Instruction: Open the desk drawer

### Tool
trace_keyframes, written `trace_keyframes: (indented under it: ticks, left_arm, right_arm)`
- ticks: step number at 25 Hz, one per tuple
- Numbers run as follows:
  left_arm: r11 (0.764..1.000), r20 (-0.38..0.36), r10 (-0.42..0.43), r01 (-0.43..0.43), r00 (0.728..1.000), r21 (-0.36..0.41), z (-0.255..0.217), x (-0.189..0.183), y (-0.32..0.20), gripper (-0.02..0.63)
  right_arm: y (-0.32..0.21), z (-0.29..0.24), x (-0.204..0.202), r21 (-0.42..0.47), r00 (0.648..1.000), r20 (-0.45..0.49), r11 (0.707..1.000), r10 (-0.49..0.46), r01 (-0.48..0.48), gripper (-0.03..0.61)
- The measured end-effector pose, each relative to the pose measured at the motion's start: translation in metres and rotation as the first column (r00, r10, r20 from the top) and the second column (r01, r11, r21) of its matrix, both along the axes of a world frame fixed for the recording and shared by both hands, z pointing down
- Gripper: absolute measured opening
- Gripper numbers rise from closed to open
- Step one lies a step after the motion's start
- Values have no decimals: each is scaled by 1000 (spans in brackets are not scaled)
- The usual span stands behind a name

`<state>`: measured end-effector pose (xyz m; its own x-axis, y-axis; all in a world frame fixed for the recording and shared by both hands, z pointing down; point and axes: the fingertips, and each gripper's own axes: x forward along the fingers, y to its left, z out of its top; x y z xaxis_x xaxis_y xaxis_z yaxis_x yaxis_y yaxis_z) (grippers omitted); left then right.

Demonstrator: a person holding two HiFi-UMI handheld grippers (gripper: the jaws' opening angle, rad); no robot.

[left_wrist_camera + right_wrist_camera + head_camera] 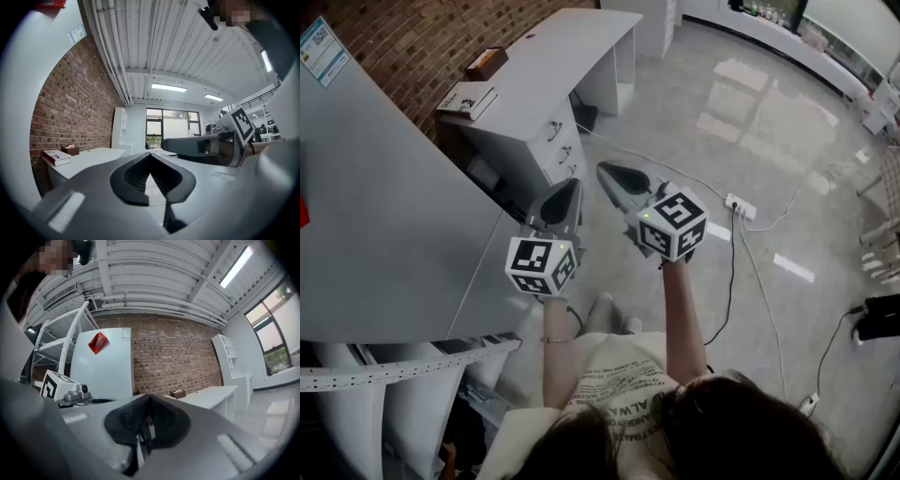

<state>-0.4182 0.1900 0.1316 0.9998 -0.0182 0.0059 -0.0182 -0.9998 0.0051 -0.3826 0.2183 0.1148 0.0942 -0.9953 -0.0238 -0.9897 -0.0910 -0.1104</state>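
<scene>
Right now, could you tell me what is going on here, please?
A person holds a tool in each hand, raised side by side in the air. The left tool and the right tool are both shut, with nothing between their jaws. They point roughly toward the white desk, whose drawers all look closed. Neither tool touches the desk, so the opening has not begun. A book and a small brown box sit on the desktop.

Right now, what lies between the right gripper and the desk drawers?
In the head view, only bare floor lies between the right gripper and the desk drawers. A thin cable runs over the floor just beyond that stretch.
</scene>
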Motion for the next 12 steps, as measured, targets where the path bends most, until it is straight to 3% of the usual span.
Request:
trace_keyframes:
  ticks: [6,12]
  left_arm:
    - [1000,23,-20,21,1000,-14,13,10,-14,-2]
    - [997,36,-53,55,998,-57,28,46,-39,-2]
  right_arm:
    - [-12,12,16,-5,999,44,1000,15,-15,3]
    - [-34,24,49,-48,999,44,999,6,-4,3]
